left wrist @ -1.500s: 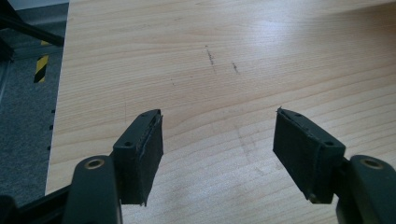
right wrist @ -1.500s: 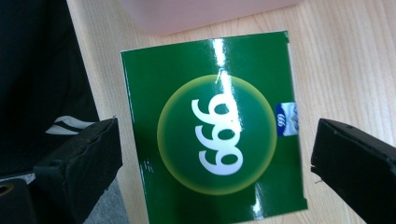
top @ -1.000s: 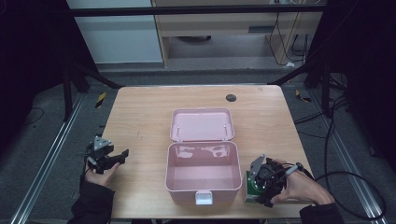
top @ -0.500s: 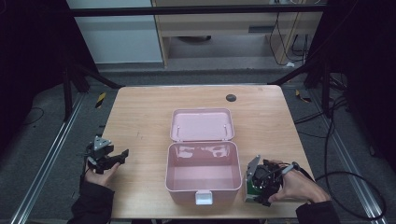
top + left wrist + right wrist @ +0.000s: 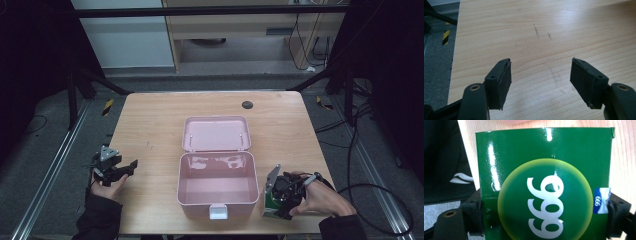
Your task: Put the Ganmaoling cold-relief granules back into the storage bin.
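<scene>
While the left gripper rests with jaws apart, the right gripper clamps a glossy green cardboard box. It looks light, slippery and crushable, so gripping its side edges suits it.

We see the pink box standing open in the middle of the wooden table, its lid laid back behind it, so its cavity is open from above. Left of the box the tabletop is bare, and the left gripper hangs over it with jaws spread wide and bare wood between them. On the right, the passage is tight: the right gripper and its green carton sit just beside the box's right wall. Behind the lid, a small dark disc lies near the far edge.
</scene>
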A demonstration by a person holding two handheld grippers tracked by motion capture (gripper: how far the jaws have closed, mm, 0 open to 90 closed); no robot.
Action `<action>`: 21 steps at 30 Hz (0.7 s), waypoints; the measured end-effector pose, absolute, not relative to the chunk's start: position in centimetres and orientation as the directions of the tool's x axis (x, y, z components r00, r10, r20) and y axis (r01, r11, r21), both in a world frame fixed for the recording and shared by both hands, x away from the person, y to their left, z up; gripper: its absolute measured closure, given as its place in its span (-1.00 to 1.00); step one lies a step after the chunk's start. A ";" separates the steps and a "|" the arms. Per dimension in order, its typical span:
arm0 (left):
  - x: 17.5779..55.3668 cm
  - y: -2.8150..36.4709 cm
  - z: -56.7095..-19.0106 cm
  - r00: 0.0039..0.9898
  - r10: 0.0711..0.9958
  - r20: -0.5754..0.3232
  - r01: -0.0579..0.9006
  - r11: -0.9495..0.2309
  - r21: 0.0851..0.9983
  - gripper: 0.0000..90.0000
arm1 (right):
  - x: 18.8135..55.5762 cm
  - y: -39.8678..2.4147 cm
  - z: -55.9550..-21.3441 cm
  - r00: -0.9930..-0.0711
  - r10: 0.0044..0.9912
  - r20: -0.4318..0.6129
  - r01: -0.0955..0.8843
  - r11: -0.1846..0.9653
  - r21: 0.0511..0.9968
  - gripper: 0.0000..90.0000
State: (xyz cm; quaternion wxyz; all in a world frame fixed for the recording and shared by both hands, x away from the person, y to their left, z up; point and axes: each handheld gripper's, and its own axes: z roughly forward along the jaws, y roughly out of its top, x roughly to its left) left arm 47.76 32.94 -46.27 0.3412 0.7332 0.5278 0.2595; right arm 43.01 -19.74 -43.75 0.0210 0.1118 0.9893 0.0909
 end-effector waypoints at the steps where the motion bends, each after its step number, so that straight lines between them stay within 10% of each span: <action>1: 47.8 32.9 -46.3 0.308 0.951 0.021 0.597 -0.210 0.774 -0.27 | 43.0 -19.8 -43.7 -0.974 0.227 -0.023 0.219 0.957 0.190 -0.64; 21: 47.7 32.9 -46.3 0.311 0.950 0.020 0.598 -0.212 0.773 -0.27 | 42.6 -21.4 -38.5 -0.961 0.265 -0.083 0.232 0.930 0.284 -0.64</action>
